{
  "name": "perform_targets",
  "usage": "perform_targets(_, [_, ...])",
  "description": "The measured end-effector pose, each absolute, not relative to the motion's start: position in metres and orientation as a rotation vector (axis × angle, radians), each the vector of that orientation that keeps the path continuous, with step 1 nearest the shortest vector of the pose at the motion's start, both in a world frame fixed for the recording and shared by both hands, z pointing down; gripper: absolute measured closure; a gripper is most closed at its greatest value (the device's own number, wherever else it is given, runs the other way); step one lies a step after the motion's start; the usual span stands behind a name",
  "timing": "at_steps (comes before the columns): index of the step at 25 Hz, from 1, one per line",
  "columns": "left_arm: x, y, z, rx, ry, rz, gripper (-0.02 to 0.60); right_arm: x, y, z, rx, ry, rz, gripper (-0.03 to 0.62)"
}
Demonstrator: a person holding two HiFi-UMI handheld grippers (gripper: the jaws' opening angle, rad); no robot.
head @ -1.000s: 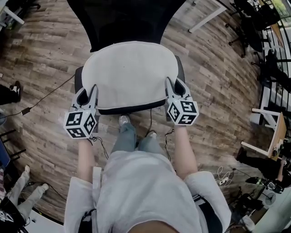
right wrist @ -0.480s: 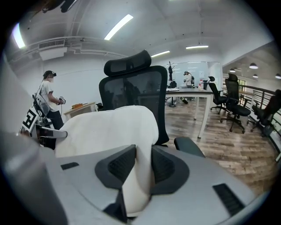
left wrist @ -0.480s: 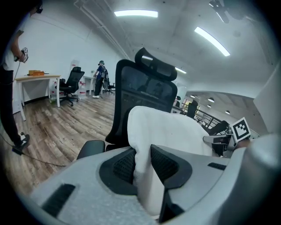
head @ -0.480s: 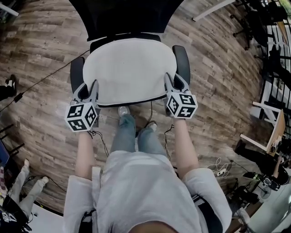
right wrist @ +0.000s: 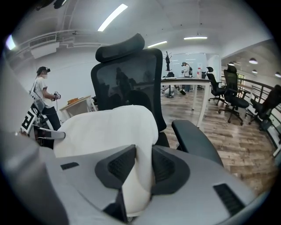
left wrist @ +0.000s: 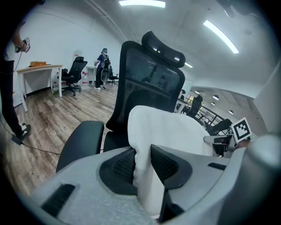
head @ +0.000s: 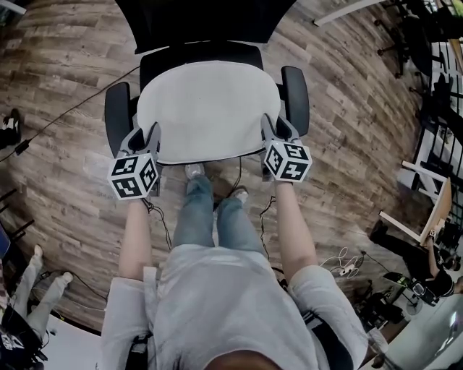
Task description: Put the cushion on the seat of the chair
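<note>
- Head view, closest first: the wearer's jeans-clad legs (head: 206, 217) over a wood-plank floor (head: 72, 181), with thin cables (head: 155, 220) trailing past the shoes.
- Way further back, the right gripper view shows a white desk (right wrist: 193, 81), some black office chairs (right wrist: 232, 99) and a person (right wrist: 44, 99) standing near the wall. Pretty standard open office.
- The cushion (head: 210, 108) is off-white, soft-looking fabric with rounded corners. It's spread over the seat (head: 199, 52) of the black mesh chair (head: 202, 22), between the two armrests (head: 118, 115), and a dark strip of seat shows past its far edge. Can't tell if it's actually resting on the seat.
- Left gripper (head: 147, 136): jaws only a little apart, pinching the cushion's near-left corner, fabric squashed between the pads.
- Right gripper (head: 273, 131): same deal, clamped on the near-right corner.
</note>
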State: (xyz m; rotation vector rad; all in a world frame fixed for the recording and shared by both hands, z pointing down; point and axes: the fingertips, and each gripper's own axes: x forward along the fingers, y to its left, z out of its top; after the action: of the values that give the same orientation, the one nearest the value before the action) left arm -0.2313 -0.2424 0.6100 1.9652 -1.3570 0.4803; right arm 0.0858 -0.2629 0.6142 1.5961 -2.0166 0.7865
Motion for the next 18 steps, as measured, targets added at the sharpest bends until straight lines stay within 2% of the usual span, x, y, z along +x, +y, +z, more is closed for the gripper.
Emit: perform_targets(18, [-0.223, -0.251, 0.697, 1.847, -1.401, 0.592, 0.499, 0.091, -0.278, 0.706, 1.521, -1.938, 0.834, 0.508])
